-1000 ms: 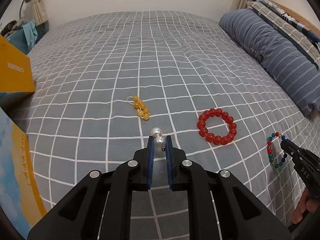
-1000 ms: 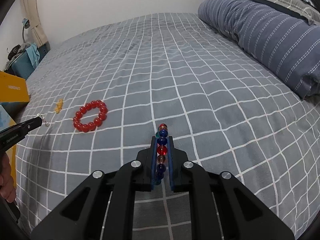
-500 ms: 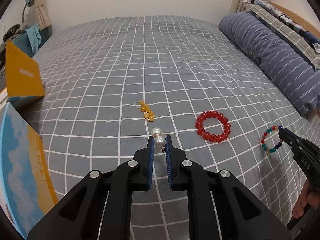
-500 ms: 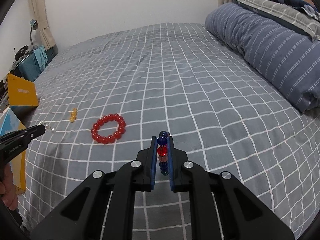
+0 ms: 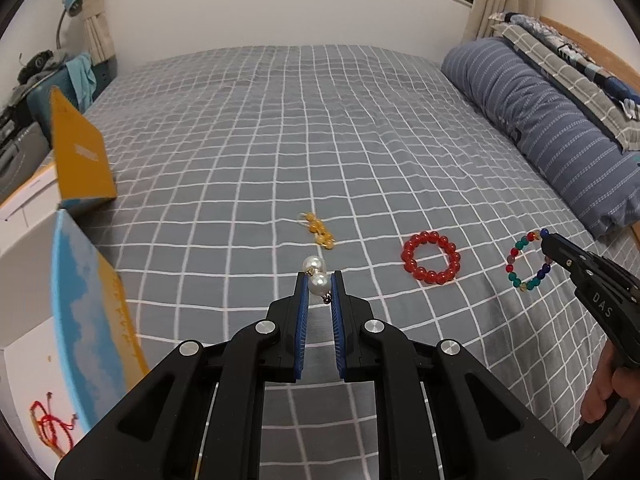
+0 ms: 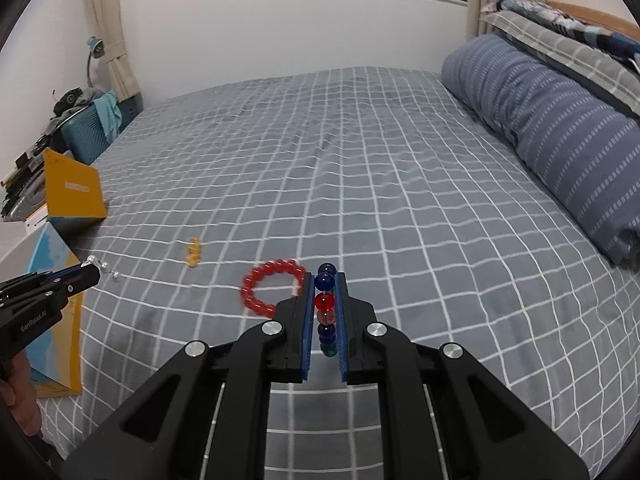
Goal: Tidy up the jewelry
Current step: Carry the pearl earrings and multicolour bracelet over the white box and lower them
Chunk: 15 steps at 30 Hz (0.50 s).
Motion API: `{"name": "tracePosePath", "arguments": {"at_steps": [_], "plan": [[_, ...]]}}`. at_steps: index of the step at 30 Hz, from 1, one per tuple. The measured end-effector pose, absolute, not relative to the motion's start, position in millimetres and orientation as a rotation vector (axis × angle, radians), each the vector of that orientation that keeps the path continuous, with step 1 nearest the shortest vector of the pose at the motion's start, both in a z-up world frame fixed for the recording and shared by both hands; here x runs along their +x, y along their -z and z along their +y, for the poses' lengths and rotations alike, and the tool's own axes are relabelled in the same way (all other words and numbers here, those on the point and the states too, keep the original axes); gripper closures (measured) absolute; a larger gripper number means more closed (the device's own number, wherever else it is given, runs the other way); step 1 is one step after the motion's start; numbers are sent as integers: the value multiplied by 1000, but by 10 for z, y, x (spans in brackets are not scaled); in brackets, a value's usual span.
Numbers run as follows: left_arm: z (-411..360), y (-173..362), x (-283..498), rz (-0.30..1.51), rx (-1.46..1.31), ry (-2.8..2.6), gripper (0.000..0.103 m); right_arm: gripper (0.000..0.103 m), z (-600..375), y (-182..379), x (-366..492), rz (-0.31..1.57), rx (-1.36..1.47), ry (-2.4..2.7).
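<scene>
left tool [image 5: 318, 286] clenching pearl earring [image 5: 316, 276] | right tool [image 6: 325, 300] gripping multicolour bracelet [image 6: 325, 304] | advising: carrying both level toward open box [image 5: 24, 320], not swinging

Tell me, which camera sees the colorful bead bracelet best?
The left wrist view: the colorful bead bracelet hangs as a whole ring from the right gripper. The right wrist view shows only a row of beads pinched between its pads.

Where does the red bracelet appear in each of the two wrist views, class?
Left wrist view: the red bracelet lies on the bed, right of centre, between the yellow beads and the multicoloured bracelet.
Right wrist view: red bracelet left of centre, partly hidden behind the right gripper.
Shared landmark: the yellow beads.
</scene>
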<state>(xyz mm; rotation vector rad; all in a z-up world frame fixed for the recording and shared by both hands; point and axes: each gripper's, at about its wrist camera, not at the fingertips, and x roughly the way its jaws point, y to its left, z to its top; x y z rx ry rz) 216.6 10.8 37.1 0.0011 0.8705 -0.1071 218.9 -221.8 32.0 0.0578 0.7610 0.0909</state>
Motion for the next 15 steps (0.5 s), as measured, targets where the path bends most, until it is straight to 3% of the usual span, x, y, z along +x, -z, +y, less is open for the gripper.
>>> {"name": "tracePosePath", "arguments": {"at_steps": [15], "plan": [[653, -715, 1860, 834, -33, 61, 92, 94, -1387, -689, 2191, 718, -7, -240]]}}
